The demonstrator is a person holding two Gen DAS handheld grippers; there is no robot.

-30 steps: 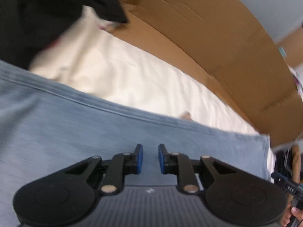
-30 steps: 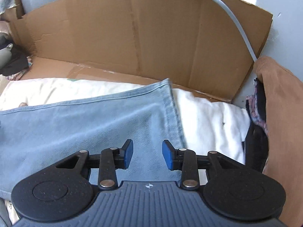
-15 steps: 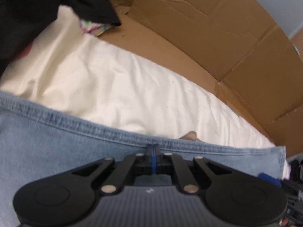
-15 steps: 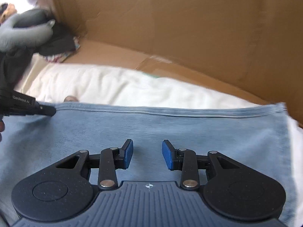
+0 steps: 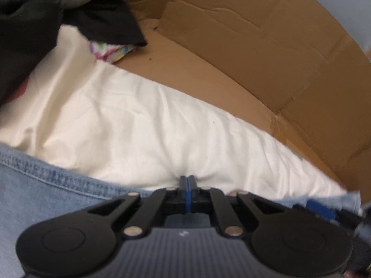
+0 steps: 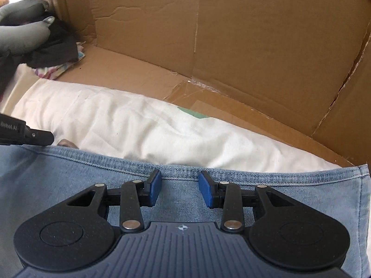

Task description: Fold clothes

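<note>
A light blue denim garment (image 6: 69,176) lies flat on a white sheet (image 6: 139,125), its stitched hem running across both views. My left gripper (image 5: 187,181) is shut at that hem (image 5: 53,176), its tips pressing a dimple into the sheet (image 5: 139,125); the cloth between the pads is hidden. In the right wrist view its black tip (image 6: 37,136) rests at the denim's far left edge. My right gripper (image 6: 179,190) hovers open over the denim just short of the hem, nothing between its blue pads. The right gripper (image 5: 322,210) shows blurred at the lower right of the left wrist view.
Brown cardboard walls (image 6: 231,46) stand behind and to the right of the sheet. A pile of black clothes (image 5: 27,34) with a grey item (image 6: 23,34) and a patterned cloth (image 5: 109,52) lies at the far left.
My left gripper shut at the denim hem and pushed forward to its edge. The right gripper swung left and forward toward the hem, staying open.
</note>
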